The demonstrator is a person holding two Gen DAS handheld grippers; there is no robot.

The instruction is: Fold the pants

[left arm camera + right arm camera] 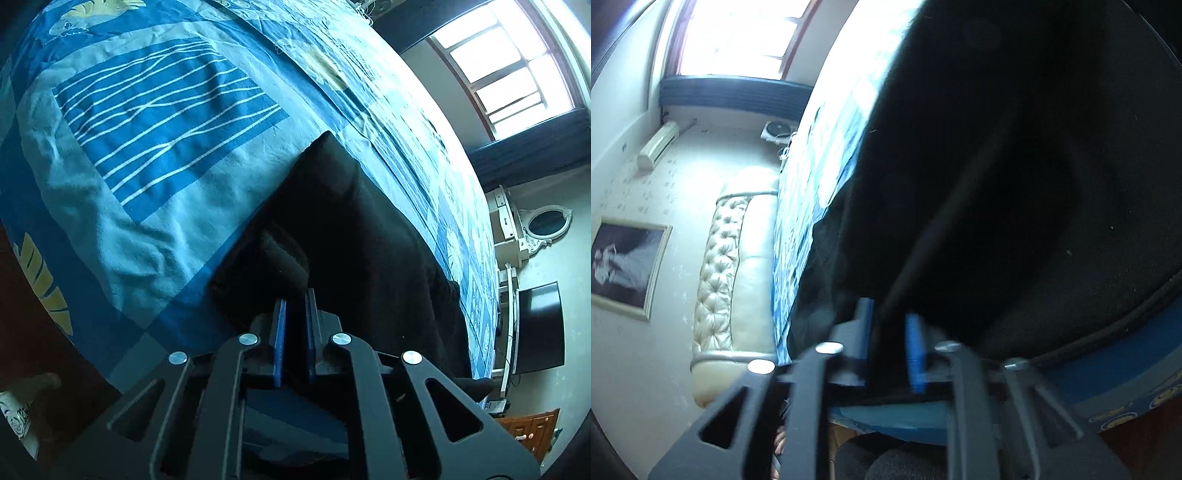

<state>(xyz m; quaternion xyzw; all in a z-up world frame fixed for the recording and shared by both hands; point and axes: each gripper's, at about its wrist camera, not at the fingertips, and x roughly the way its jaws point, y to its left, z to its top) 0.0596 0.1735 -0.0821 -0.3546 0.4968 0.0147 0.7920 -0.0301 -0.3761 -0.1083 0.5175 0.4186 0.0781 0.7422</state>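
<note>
Black pants [354,236] lie on the blue patterned bedspread [147,155], near its edge. My left gripper [295,297] is shut on a ribbed edge of the pants [286,258], with dark cloth between the blue pads [279,332]. In the right wrist view the pants [1034,166] fill the upper right, with a seam running across them. There my right gripper [888,314] is shut on a fold of the black cloth at the bed's edge; this view is blurred.
A bright window [517,62], a wall television [541,328] and a white dresser with an oval mirror [546,223] stand beyond the bed. A tufted cream headboard [727,266], a framed picture [626,266] and an air conditioner [659,142] are on the other side. Dark red floor [33,332] lies below.
</note>
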